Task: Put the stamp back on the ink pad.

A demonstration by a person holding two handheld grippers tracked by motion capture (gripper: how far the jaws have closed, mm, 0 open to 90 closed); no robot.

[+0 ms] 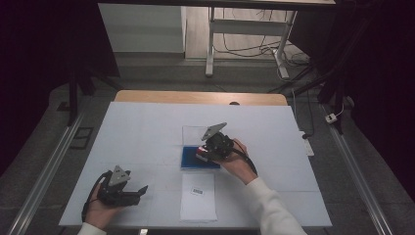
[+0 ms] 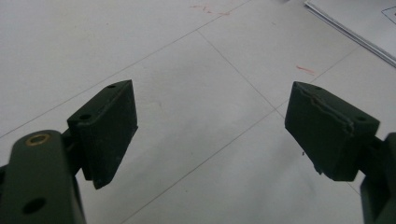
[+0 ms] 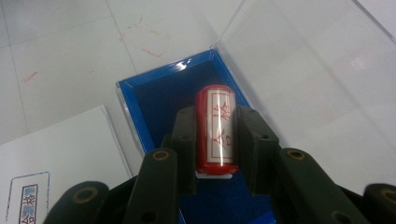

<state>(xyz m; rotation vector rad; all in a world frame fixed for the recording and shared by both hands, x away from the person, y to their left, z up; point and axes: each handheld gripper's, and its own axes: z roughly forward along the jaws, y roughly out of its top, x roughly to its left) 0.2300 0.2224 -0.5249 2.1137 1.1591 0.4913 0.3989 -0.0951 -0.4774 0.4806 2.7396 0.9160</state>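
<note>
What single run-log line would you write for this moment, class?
right gripper: shut on red stamp over blue tray | left gripper: open, idle above table | paper sheet: near tray

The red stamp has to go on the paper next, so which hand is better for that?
The right. Its tool is already shut on the red stamp over the blue box, beside the white paper. The left tool is open, holding nothing, off to the side.

On the desk (image 1: 147, 127) there are two grippers, one red stamp (image 3: 215, 128), one blue box (image 3: 154, 100) with one clear lid (image 3: 303, 70), and one printed sheet of paper (image 1: 198, 196).
</note>
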